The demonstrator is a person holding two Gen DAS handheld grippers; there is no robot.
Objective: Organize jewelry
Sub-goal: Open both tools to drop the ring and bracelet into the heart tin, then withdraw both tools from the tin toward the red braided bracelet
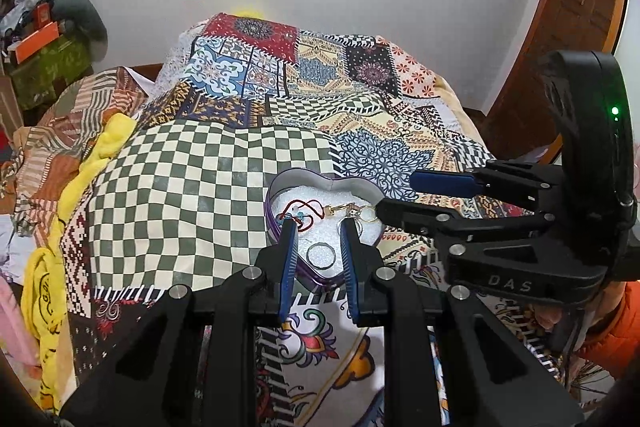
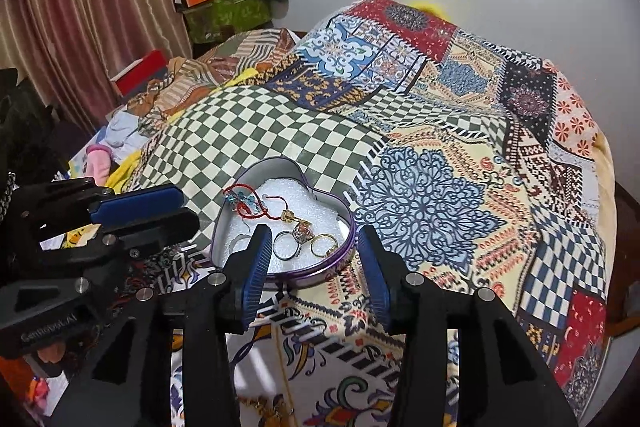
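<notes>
A purple heart-shaped tin (image 1: 280, 183) (image 2: 280, 165) with white foam lining sits on the patchwork bedspread. Inside lie a red cord bracelet (image 1: 306, 213) (image 2: 244, 201), a silver ring (image 1: 321, 255) (image 2: 286, 245), a stone-set ring (image 2: 303, 229), a gold ring (image 2: 323, 245) and gold pieces (image 1: 352, 209). My left gripper (image 1: 318, 233) is open and empty over the tin's near part, fingers either side of the silver ring. My right gripper (image 2: 312, 239) is open and empty, jaws wide astride the tin's near edge. Each gripper also shows in the other view (image 1: 394, 199) (image 2: 182, 207).
The patchwork bedspread (image 1: 224, 167) (image 2: 460, 167) covers the bed, rising to a hump at the back. Yellow cloth (image 1: 44, 267) and clutter lie at the left edge. Boxes (image 2: 224, 7) and a curtain (image 2: 80, 7) stand at the far left; a wooden door (image 1: 568, 27) at right.
</notes>
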